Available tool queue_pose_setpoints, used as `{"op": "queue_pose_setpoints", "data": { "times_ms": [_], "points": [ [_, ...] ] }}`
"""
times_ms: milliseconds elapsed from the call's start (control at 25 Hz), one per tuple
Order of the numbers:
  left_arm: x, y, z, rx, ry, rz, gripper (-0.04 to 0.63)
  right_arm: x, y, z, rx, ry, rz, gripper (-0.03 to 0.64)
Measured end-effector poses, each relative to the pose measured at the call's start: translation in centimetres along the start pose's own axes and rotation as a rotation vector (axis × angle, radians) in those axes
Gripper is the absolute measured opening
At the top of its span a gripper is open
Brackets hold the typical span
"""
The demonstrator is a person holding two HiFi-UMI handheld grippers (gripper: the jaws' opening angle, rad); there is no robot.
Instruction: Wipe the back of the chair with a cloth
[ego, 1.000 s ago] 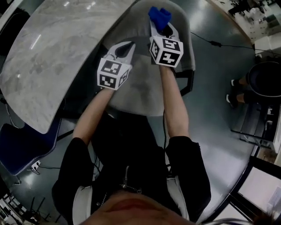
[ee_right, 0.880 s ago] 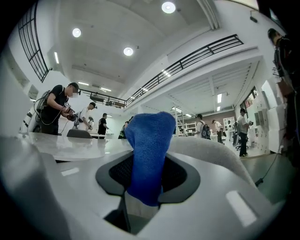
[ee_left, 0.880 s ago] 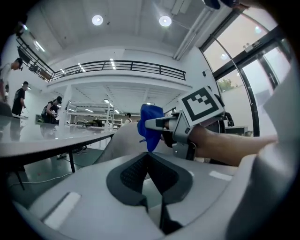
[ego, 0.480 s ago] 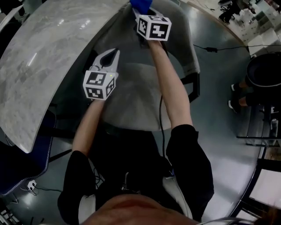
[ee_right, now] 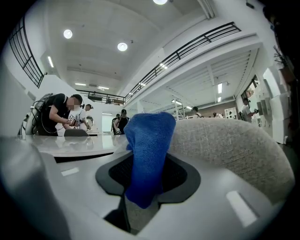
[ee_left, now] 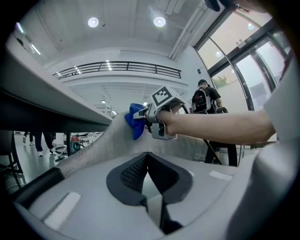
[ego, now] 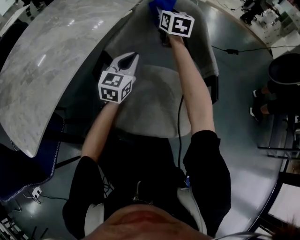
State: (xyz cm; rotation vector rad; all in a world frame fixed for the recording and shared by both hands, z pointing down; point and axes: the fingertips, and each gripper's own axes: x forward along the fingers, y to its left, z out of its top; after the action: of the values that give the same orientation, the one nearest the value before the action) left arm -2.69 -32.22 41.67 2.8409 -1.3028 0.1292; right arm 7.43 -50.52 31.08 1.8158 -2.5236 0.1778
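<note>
The right claw (ee_right: 140, 187) grips a blue knit cloth (ee_right: 147, 150) against the grey woven chair back (ee_right: 225, 145). The left claw (ee_left: 150, 173), closed and empty, hovers over the seat (ego: 154, 103).

A grey upholstered chair carries the work: its seat (ego: 154, 103) spreads under the left gripper (ego: 130, 58), and its curved back (ego: 208, 51) rises just ahead of the right gripper (ego: 165, 10), whose blue cloth (ee_right: 147, 150) touches the back's top edge. A pale marble-patterned table top (ego: 47, 70) (lights glint on it) runs along the left gripper's outer side. On the glossy grey floor (ego: 239, 108), a black cable (ego: 228, 48) lies out beyond the right gripper, and a dark blue chair (ego: 26, 171) stands behind the left one.
</note>
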Motion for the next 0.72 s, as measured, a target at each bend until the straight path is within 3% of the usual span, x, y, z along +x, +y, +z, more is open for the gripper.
{"op": "queue_pose_setpoints", "data": {
  "times_ms": [520, 720],
  "points": [
    [2.5, -3.4, -0.5, 0.0, 0.01, -0.074, 0.011, -3.6, -6.1, -0.7, -0.039, 0.015, -0.131, 0.144],
    [2.8, -4.5, -0.8, 0.002, 0.015, -0.096, 0.011, -5.4, -7.7, -1.6, -0.003, 0.014, -0.181, 0.144]
  ]
}}
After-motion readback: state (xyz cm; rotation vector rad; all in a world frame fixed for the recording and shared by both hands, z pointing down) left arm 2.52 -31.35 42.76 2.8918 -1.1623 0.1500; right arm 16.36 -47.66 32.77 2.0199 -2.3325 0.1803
